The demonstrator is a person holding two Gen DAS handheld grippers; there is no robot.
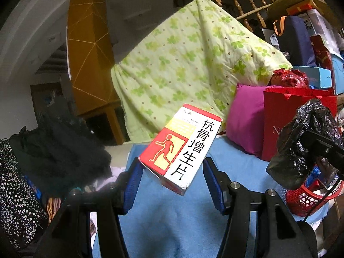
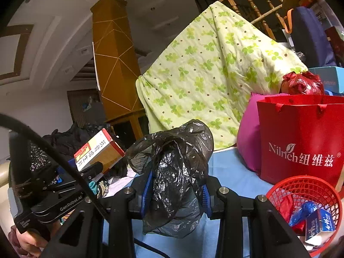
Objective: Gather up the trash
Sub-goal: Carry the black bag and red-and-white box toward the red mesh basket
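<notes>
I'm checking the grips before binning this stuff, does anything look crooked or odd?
The red-and-white cardboard medicine box sits tilted in the left tool, pinched only at its lower corner. The crumpled black plastic bag looks secure.

Left gripper (image 1: 173,185) tipped slightly downward, jaws about half apart — clamped on something wide; right gripper (image 2: 176,190) near level, blue pads (image 2: 205,195) squeezed close — a hand (image 2: 28,241) grips the left handle

Box (image 1: 182,148): 抗骨增生片. Red bag (image 2: 301,142): Nilrich 纽维兹. Left gripper (image 2: 90,169): GenRobot.AI.
</notes>
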